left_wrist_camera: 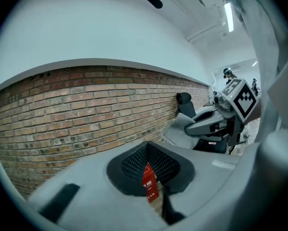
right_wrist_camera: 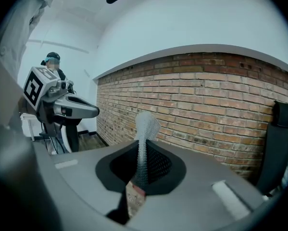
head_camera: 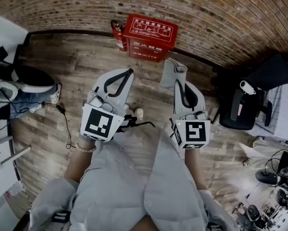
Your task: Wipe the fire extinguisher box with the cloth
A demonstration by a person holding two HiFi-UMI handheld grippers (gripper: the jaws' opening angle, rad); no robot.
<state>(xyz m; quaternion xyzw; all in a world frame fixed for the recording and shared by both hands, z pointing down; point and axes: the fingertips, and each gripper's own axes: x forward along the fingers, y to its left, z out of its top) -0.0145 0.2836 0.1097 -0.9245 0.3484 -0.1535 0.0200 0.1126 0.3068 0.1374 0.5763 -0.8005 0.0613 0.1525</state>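
The red fire extinguisher box stands on the wood floor against the brick wall, ahead of both grippers. My right gripper is shut on a grey cloth, whose end sticks up past the jaws, short of the box. In the right gripper view the textured cloth rises between the pads. My left gripper is shut with nothing in it, its tips pointing at the box. A red strip of the box shows below its closed pads.
A red extinguisher leans beside the box on its left. A black office chair stands at the right. Someone's shoes and cables lie at the left. The brick wall closes off the far side.
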